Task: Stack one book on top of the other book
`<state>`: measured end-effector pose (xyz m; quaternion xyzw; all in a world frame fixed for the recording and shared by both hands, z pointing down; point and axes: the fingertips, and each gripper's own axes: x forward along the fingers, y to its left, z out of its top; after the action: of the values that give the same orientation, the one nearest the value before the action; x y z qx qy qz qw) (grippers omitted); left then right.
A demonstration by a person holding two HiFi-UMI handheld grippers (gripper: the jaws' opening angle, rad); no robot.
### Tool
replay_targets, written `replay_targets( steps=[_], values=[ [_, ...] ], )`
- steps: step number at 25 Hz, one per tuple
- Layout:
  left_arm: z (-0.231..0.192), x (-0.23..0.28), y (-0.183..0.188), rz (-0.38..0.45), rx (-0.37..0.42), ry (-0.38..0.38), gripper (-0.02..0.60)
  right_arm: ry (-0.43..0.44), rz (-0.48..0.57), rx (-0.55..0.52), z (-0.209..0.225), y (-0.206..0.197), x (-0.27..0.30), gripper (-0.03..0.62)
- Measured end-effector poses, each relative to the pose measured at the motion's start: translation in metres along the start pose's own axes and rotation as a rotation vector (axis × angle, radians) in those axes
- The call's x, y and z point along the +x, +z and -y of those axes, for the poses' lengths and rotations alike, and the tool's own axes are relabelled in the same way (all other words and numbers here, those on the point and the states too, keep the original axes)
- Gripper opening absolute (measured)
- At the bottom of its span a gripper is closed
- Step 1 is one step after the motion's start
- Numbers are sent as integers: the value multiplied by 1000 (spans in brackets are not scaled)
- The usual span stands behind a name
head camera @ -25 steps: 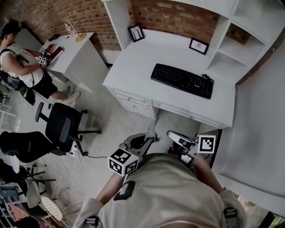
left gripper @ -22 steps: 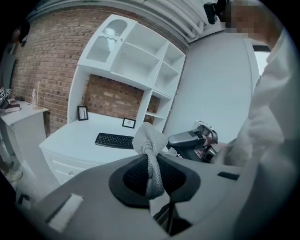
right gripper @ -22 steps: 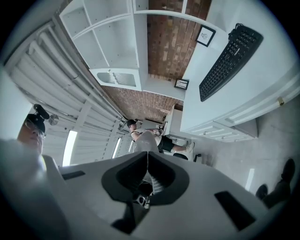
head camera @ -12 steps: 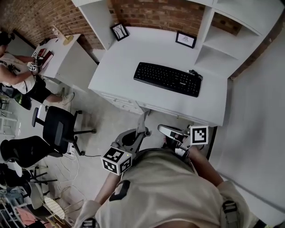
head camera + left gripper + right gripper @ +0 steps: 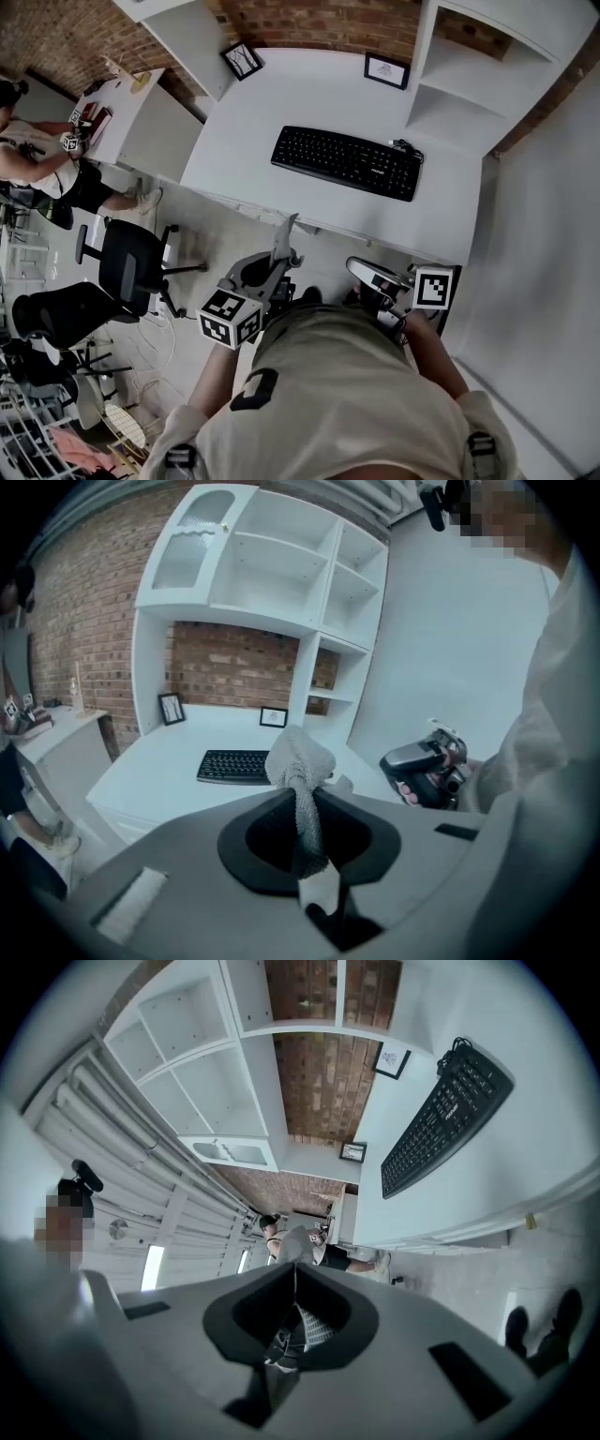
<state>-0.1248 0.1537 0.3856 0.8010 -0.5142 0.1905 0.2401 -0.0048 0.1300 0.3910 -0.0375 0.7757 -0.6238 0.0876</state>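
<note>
We logged, nearest first:

- left gripper (image 5: 285,234), jaws closed together on nothing
- right gripper (image 5: 361,272), jaws likewise shut and empty
- black keyboard (image 5: 345,161) on white desk (image 5: 244,122), key legends too small to read
- red flat object (image 5: 97,119) on side table (image 5: 141,122), far left; we could not confirm it as a book

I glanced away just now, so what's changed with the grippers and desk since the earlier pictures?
Very little. The head view has swung, so the white desk sits further left in it, and the left gripper with it. Both it and the right gripper stay shut, empty, short of the desk. Nothing taken or released; the keyboard hasn't moved.
</note>
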Motion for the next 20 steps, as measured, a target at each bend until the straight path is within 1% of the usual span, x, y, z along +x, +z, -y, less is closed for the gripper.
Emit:
replay_targets(
  steps=[2,4,7,9,11,13,15,17,20],
  values=[
    [-29,-2,8,5,10,58,35,-10,11,0,6,7,-3,6],
    [-55,-7,12,14,2,105,35,-27,20,7,14,13,-3,6],
    [-92,-13,11,23,-12,151,35,-56,36,4,21,22,2,6],
    [-118,-13,11,24,-19,166,35,-75,54,-1,22,30,10,6],
    [-143,-8,14,24,-31,163,35,-105,77,-9,23,39,19,6],
    [-165,0,21,32,-29,148,35,-145,80,-27,27,45,31,6],
    [-188,9,27,44,-26,138,35,-183,59,-24,34,49,50,6],
    [-211,20,26,47,-47,125,35,-217,26,-5,42,48,70,6],
    [-239,43,16,21,-79,86,35,-271,-3,13,53,49,94,6]
  ],
)
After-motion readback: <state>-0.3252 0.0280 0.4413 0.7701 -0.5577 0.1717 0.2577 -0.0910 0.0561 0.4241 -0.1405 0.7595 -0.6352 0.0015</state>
